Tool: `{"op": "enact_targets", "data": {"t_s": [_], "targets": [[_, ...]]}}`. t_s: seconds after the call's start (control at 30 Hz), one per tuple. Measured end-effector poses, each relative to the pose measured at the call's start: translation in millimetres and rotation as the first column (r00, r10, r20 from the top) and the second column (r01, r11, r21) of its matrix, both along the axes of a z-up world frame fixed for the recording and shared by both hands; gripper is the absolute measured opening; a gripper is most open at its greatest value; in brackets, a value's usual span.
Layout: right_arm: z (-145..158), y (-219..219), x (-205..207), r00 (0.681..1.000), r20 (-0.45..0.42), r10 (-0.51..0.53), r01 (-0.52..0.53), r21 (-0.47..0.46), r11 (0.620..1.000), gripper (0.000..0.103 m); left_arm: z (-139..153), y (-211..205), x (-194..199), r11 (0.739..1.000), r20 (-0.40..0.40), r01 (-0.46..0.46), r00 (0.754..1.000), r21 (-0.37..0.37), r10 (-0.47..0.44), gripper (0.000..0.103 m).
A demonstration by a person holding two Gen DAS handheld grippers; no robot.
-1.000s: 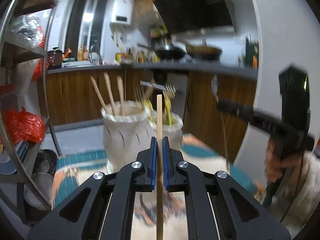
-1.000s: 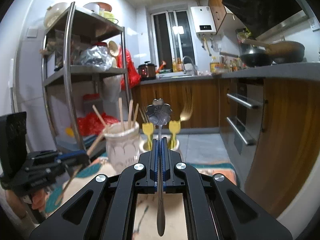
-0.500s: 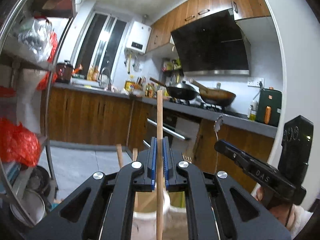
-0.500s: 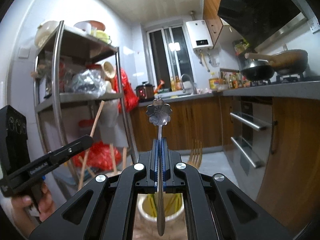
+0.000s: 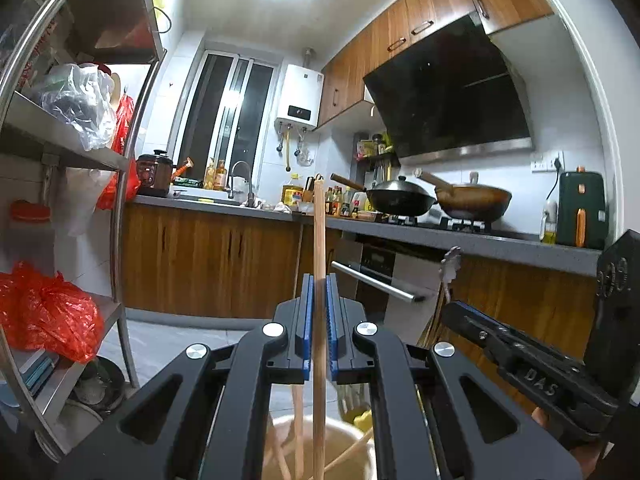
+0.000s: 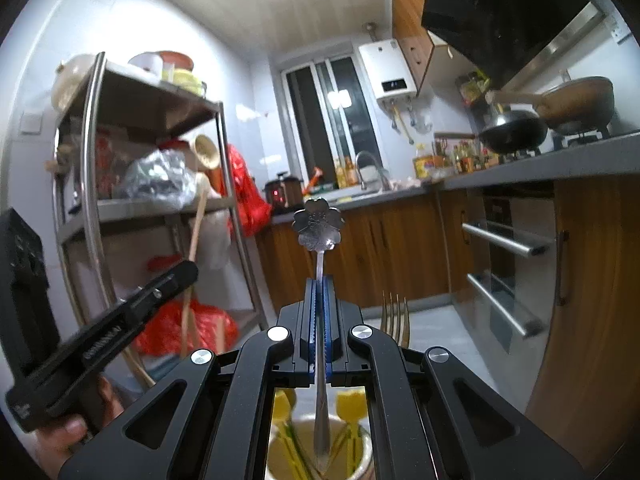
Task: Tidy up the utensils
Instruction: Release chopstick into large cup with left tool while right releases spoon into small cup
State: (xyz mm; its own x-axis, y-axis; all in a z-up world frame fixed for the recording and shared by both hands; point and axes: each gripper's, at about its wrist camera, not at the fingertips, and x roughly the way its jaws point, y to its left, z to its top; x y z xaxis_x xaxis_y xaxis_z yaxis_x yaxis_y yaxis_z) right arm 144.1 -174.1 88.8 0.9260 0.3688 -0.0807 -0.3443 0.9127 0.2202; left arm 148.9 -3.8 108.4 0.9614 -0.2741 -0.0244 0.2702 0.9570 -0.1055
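Observation:
My left gripper (image 5: 319,292) is shut on a wooden chopstick (image 5: 319,240) held upright; its lower end hangs over a white holder (image 5: 360,450) with several wooden chopsticks in it. My right gripper (image 6: 319,292) is shut on a silver flower-headed spoon (image 6: 319,224), also upright, its handle end down inside a second holder (image 6: 276,456) with yellow-handled utensils and a gold fork (image 6: 394,316). Each gripper shows in the other's view: the right one (image 5: 448,308) with its spoon, the left one (image 6: 188,272) with its chopstick.
A steel shelf rack (image 6: 92,184) with bags and red plastic stands on the left. Wooden kitchen cabinets, an oven handle (image 5: 372,282) and a counter with woks (image 5: 400,198) run along the right and back.
Both grippers have risen and tilted upward; the holders have dropped to the bottom edge of each view. The chopstick and spoon now hang over or into their holders.

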Motion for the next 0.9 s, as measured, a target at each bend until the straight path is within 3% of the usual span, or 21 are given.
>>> {"op": "enact_targets", "data": {"t_s": [0.27,0.6,0.8,0.83,0.87,0.9], "targets": [[-21,8,-9,0.998,-0.069,0.012,-0.018,-0.092,0.996,0.004,-15,2,-45,0.996,0.033,0.012,0.999,0.085,-0.014,0.006],[-42,1,-26,0.989,-0.146,-0.023,0.006,-0.111,0.994,0.004,-47,17,-57,0.995,-0.136,0.033,0.991,0.098,-0.02,0.006],[-47,-3,-26,0.986,-0.164,-0.039,0.023,-0.098,0.995,0.004,-53,23,-50,0.996,-0.177,0.037,0.984,0.083,-0.022,0.006],[-48,-3,-26,0.985,-0.17,-0.036,0.02,-0.095,0.995,0.006,-53,23,-50,0.995,-0.177,0.037,0.984,0.088,-0.021,0.007],[-48,-3,-25,0.984,-0.176,-0.034,0.017,-0.095,0.995,0.013,-54,22,-51,0.995,-0.175,0.037,0.984,0.092,-0.02,0.009],[-49,-4,-26,0.983,-0.179,-0.038,0.021,-0.096,0.995,0.019,-54,22,-52,0.995,-0.174,0.037,0.984,0.095,-0.02,0.018]]}}
